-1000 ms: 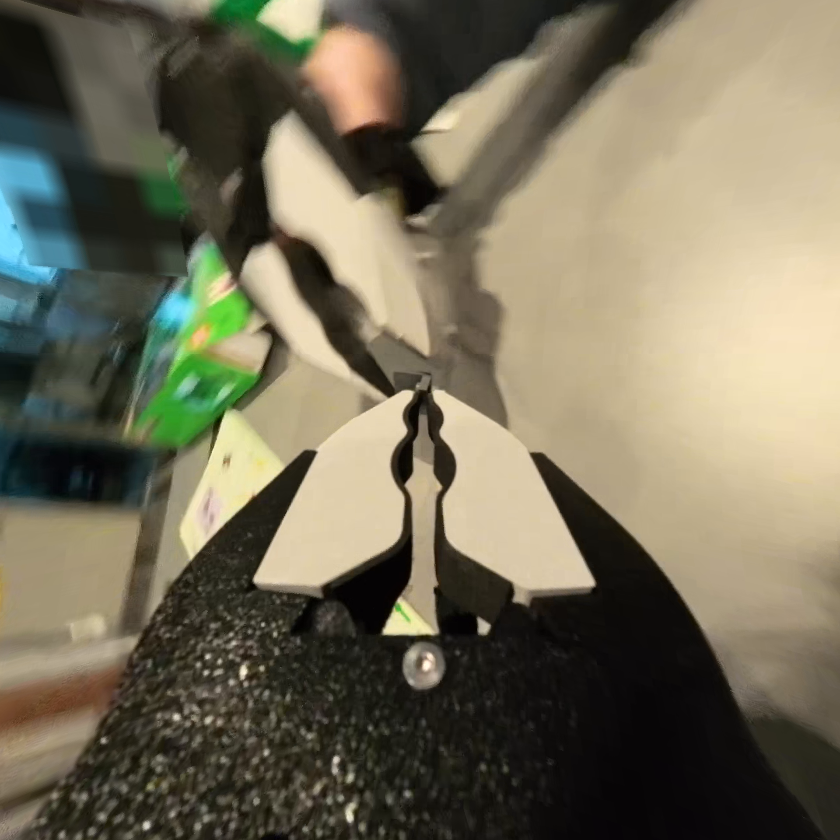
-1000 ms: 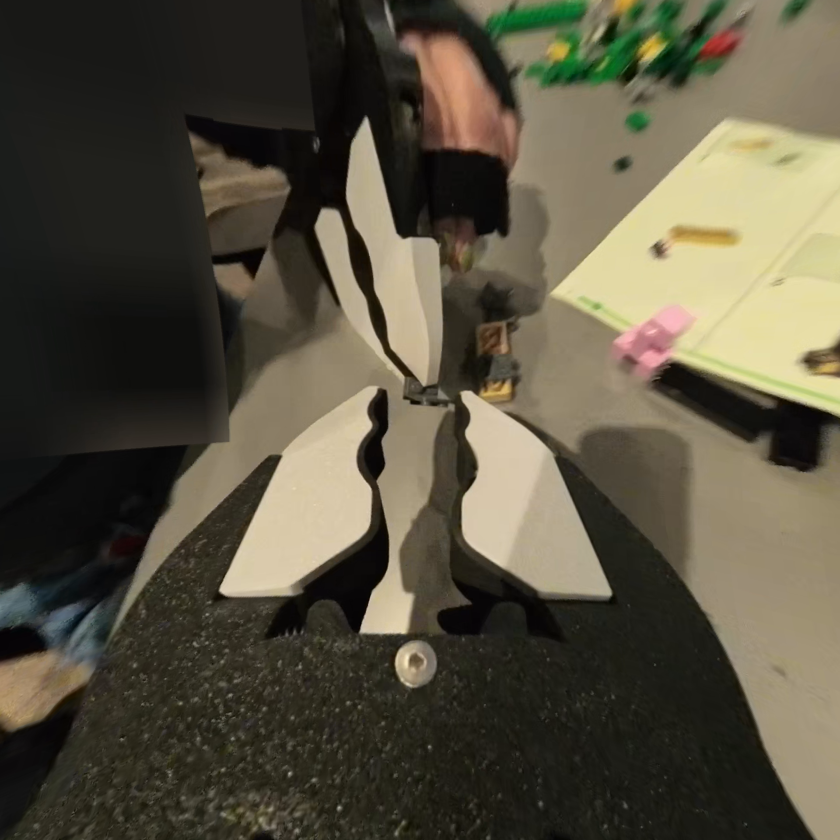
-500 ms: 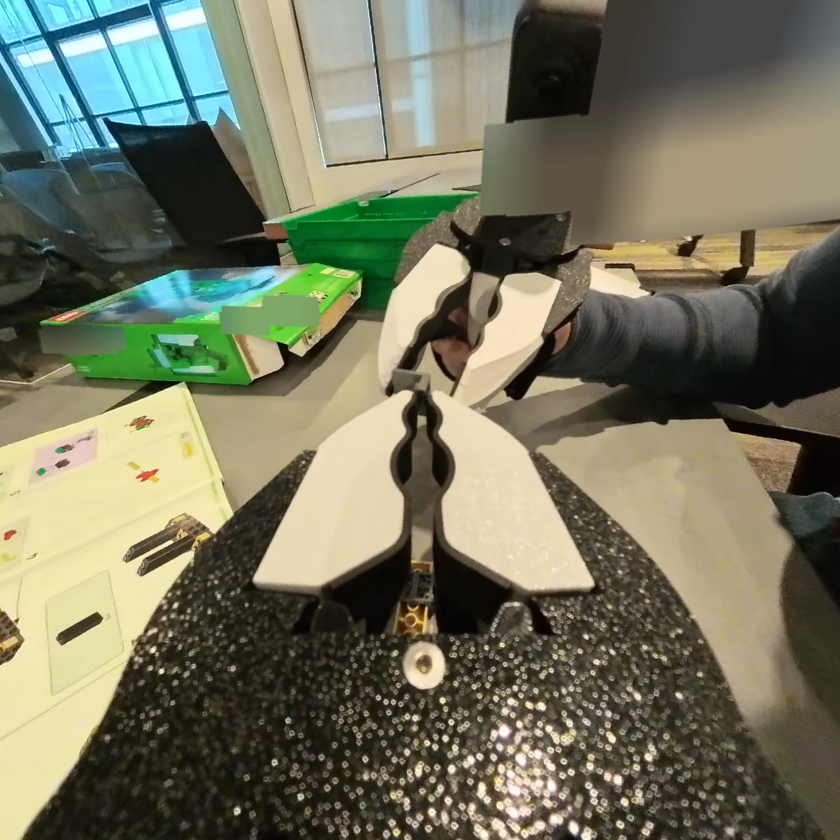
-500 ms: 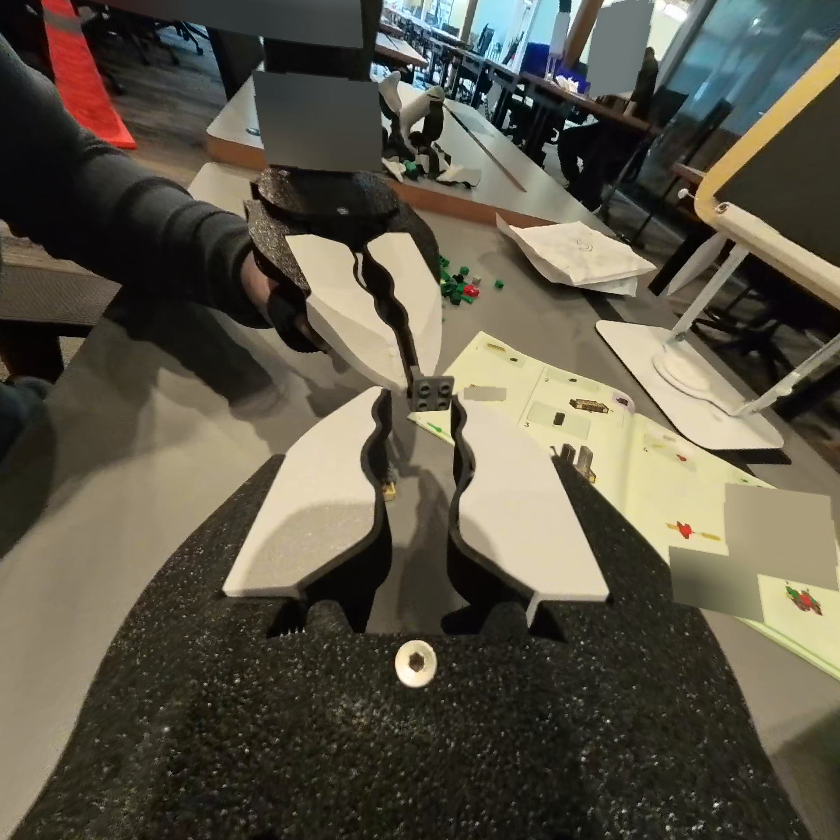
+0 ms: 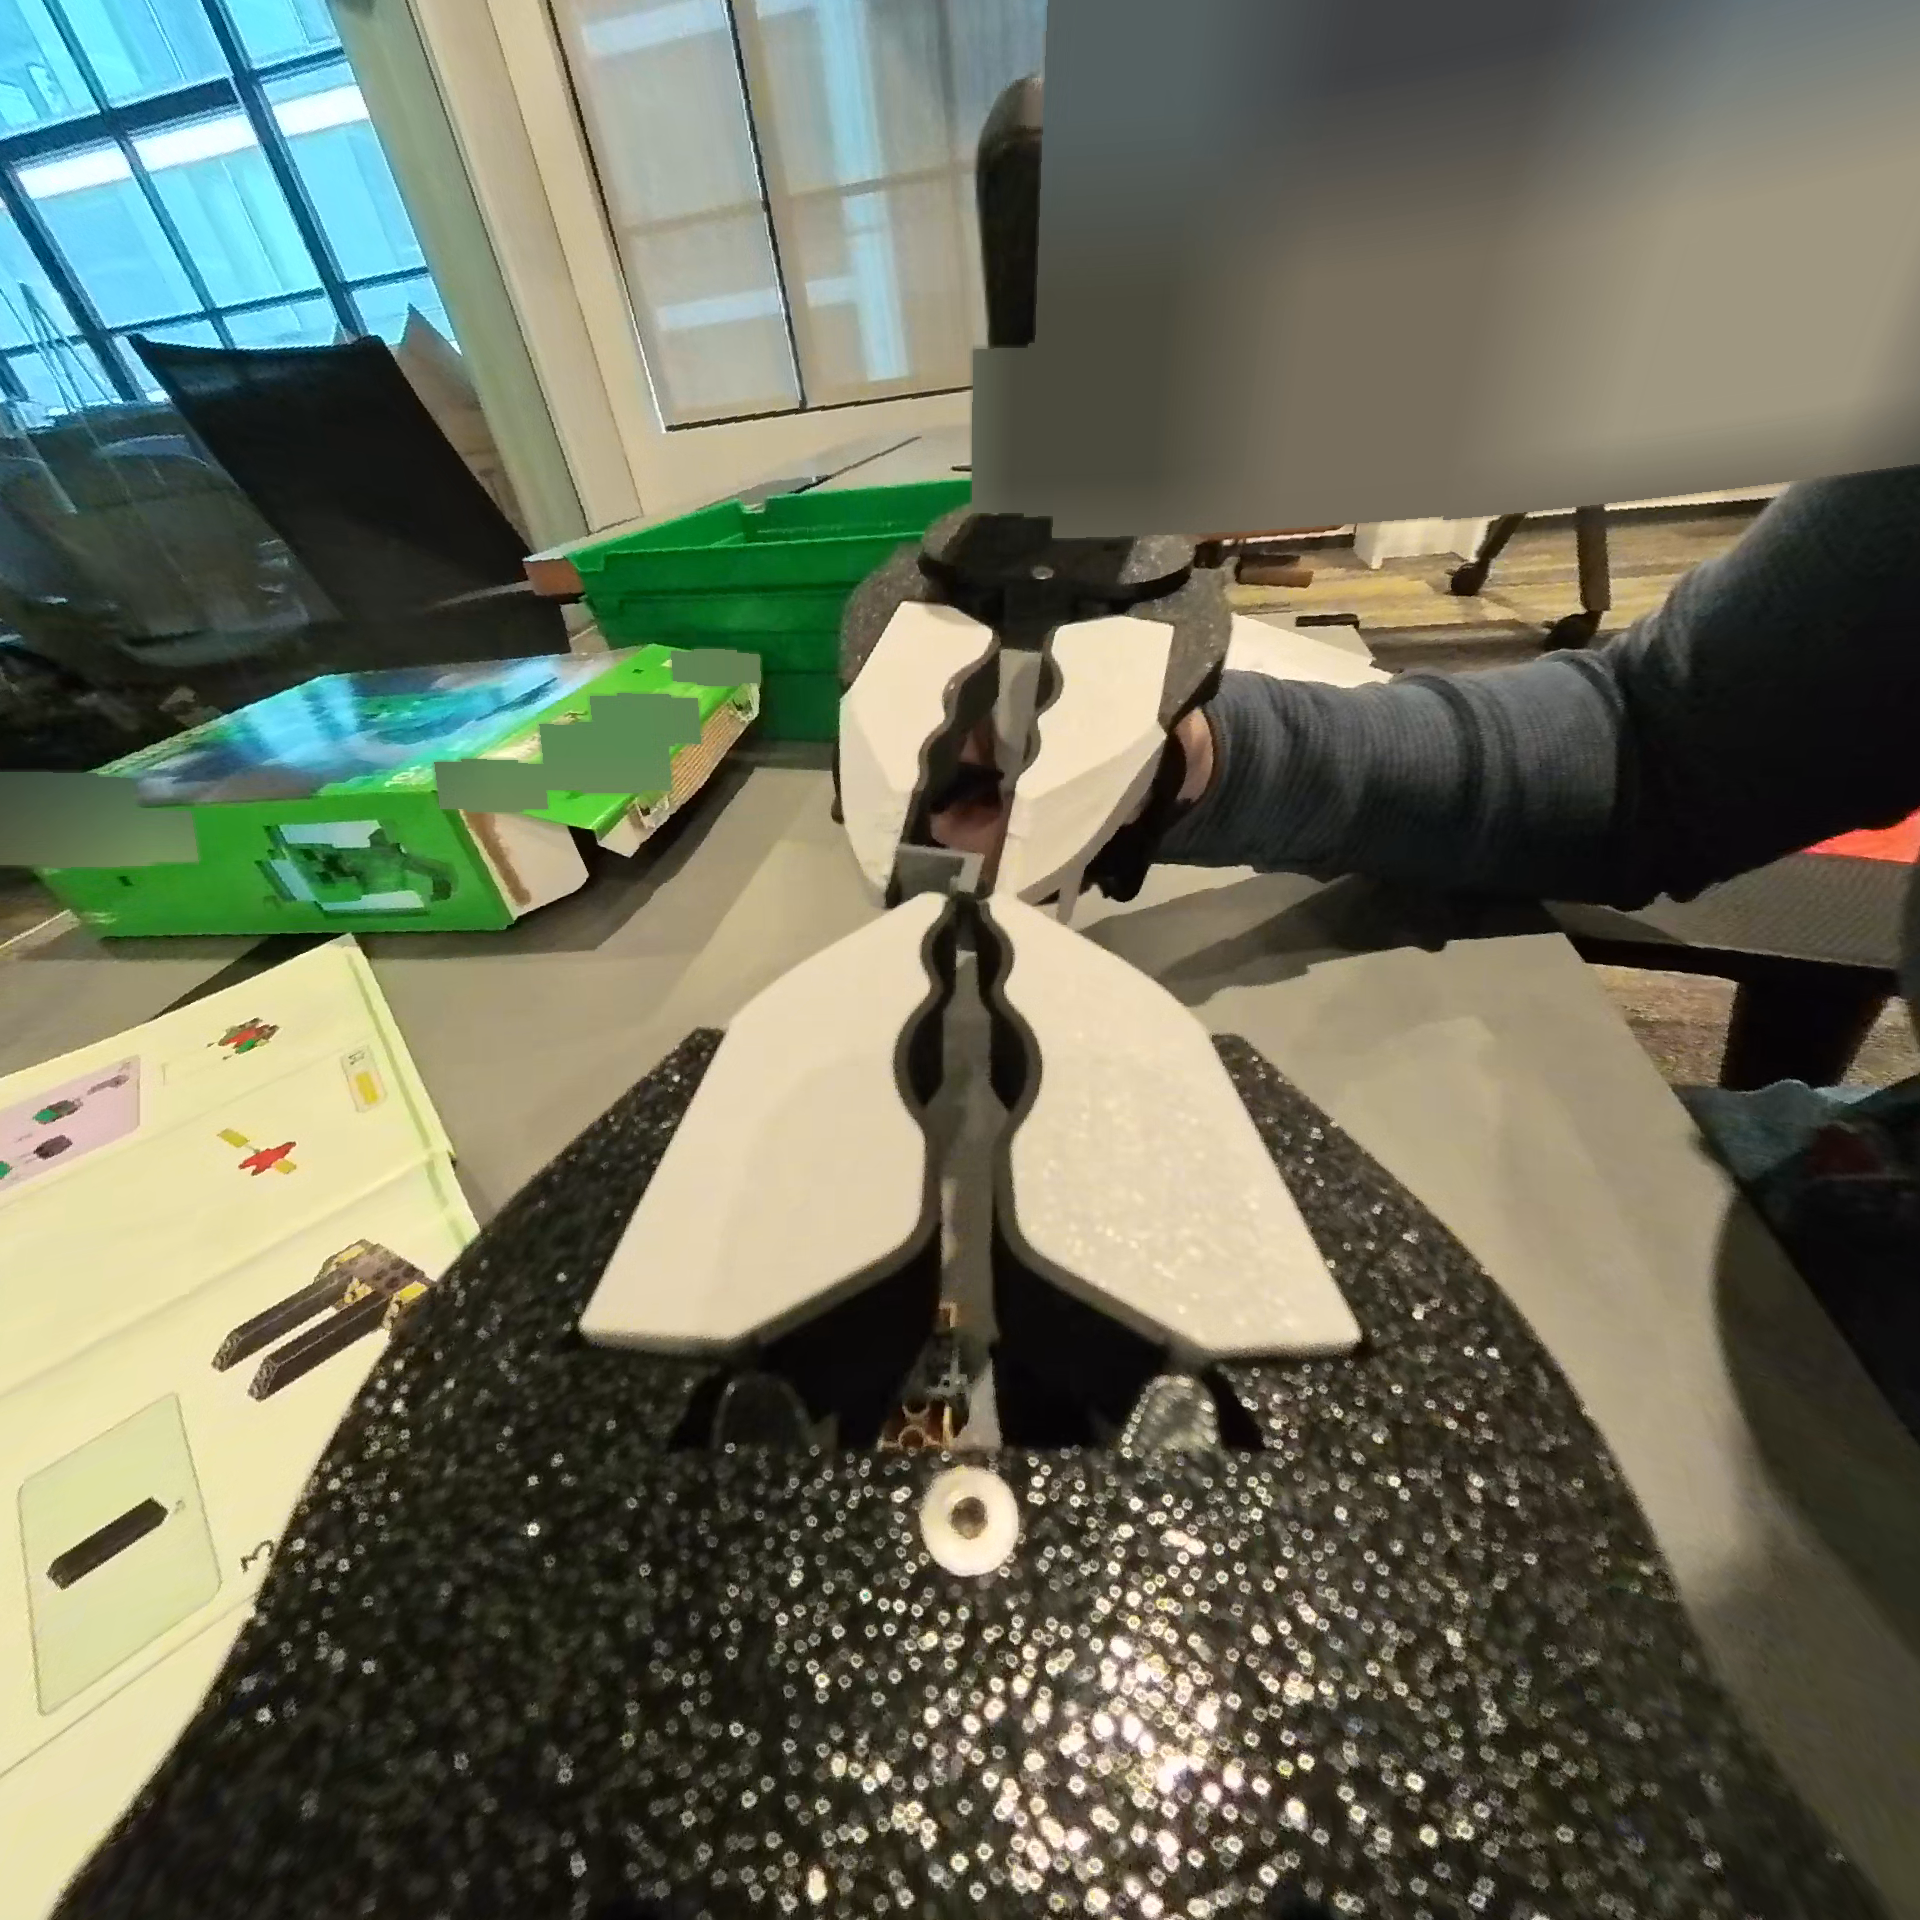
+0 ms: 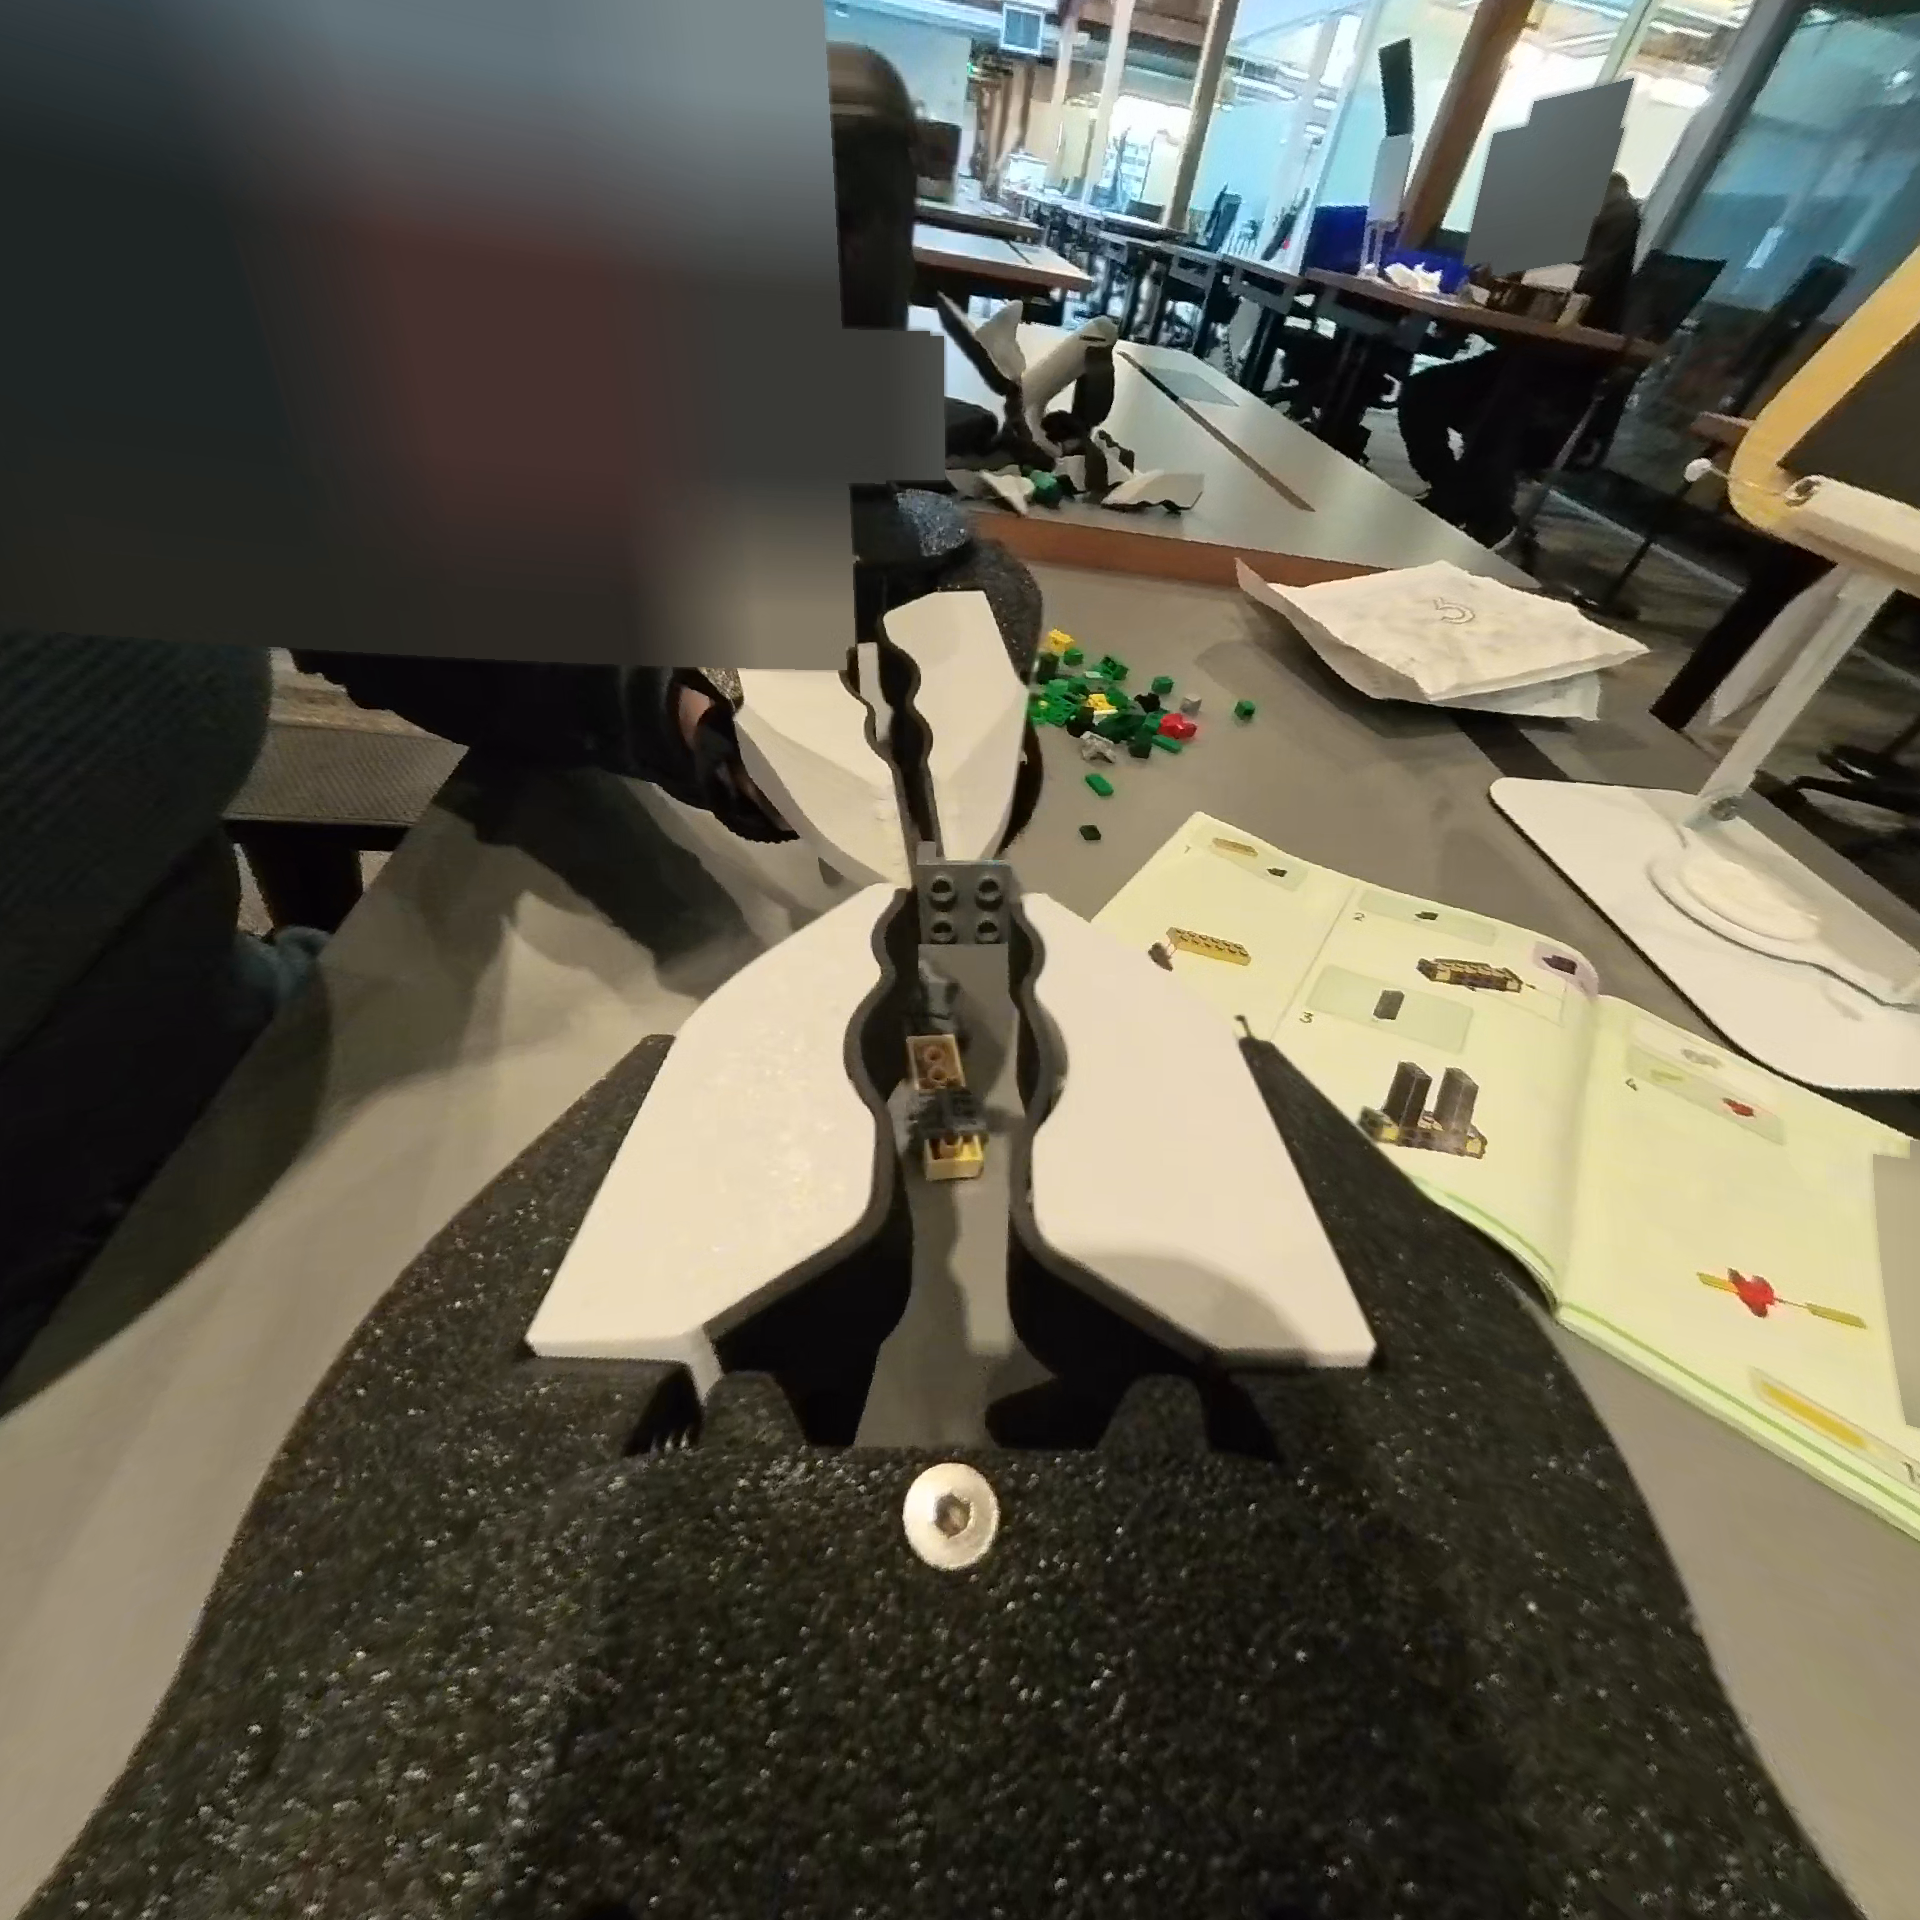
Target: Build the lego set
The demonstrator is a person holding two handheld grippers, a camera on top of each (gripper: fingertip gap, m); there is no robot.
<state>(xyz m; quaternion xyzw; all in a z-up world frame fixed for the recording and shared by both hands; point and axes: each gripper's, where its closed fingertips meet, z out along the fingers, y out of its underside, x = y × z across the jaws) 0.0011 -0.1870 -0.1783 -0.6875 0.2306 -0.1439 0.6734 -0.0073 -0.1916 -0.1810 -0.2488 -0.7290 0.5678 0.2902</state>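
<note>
A small dark grey 2x2 plate is held in the air between both grippers, which face each other tip to tip. My right gripper has its fingertips against the plate's two sides. My left gripper is shut on the plate's edge; in the right wrist view it meets the plate from behind. A small tan and dark grey assembly lies on the grey table below, seen between the right fingers. A sliver of it shows through the left fingers.
An open instruction booklet lies right of the assembly. Loose green, yellow and red bricks lie farther back, by a crumpled paper bag and a white lamp base. A green set box and green bin stand opposite. The grippers are tip to tip, or close to it.
The right gripper has moved up to the plate and narrowed its fingers onto it. Before, it was open and only the left gripper held the plate. Both grippers rose from the table a second ago.
</note>
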